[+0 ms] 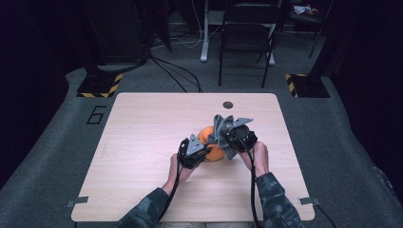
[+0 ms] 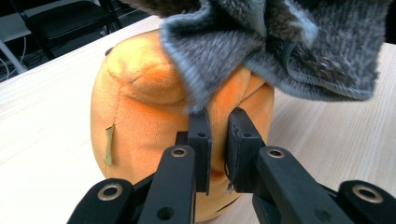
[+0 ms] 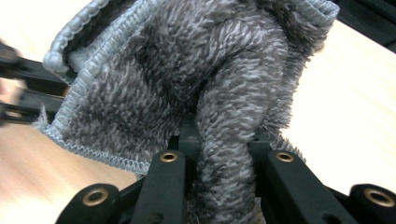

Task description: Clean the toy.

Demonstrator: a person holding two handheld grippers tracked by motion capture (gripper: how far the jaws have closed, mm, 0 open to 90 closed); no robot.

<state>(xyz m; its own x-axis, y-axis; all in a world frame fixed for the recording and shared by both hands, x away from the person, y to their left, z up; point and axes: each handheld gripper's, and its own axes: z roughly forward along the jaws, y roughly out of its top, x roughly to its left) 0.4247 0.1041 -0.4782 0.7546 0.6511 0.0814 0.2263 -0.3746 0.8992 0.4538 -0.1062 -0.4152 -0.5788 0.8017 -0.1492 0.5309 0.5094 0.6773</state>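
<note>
An orange plush toy (image 1: 207, 135) lies a little right of the middle of the pale wooden table (image 1: 142, 128). A grey fuzzy cloth (image 1: 221, 124) drapes over its top and right side. In the left gripper view the plush (image 2: 140, 102) bulges right behind my left gripper (image 2: 218, 116), whose jaws are shut and pinch its orange fabric just under the cloth's hem (image 2: 289, 51). My right gripper (image 3: 219, 135) is shut on a thick fold of the grey cloth (image 3: 187, 74). In the high view my left gripper (image 1: 202, 152) meets the toy from the near left and my right gripper (image 1: 229, 138) from the right.
A round dark cable hole (image 1: 227, 105) sits near the table's far edge. Beyond the table stand a black folding chair (image 1: 247, 33) and two floor bases with yellow-black stripes (image 1: 100, 85) (image 1: 306, 84). Both forearms come in over the near edge.
</note>
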